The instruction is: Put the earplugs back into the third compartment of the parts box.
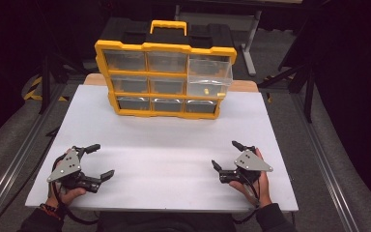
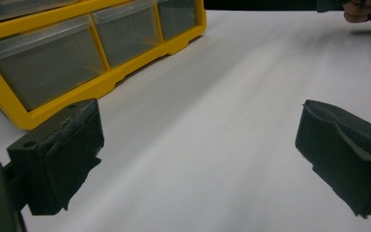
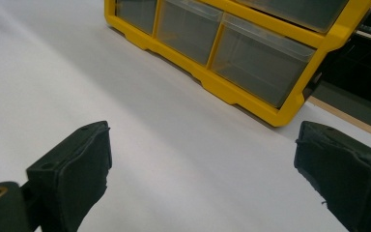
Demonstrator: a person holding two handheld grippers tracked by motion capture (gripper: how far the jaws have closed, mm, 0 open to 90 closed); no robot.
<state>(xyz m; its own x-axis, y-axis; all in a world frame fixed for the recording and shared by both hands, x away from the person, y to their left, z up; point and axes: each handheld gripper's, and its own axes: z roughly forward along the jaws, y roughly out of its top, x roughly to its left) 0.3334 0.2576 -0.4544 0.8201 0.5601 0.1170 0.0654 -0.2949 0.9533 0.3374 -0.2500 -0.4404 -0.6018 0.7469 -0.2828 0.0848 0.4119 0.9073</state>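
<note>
My left gripper (image 1: 99,161) and right gripper (image 1: 223,154) sat low on the white table (image 1: 174,150), well apart, jaws on both spread wide with nothing between them. Yellow drawer organizer (image 1: 165,77) stood upright at the far middle. Its top-right drawer (image 1: 210,75) was pulled out, a small yellow item (image 1: 206,90) inside.

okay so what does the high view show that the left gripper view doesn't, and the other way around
High view alone: the organizer's black and yellow handle, the pulled-out top right drawer with a small yellow item inside, and both open grippers, left gripper and right gripper. Left gripper view alone: a close look at its own black pads. Both share the yellow organizer and the white tabletop.
</note>
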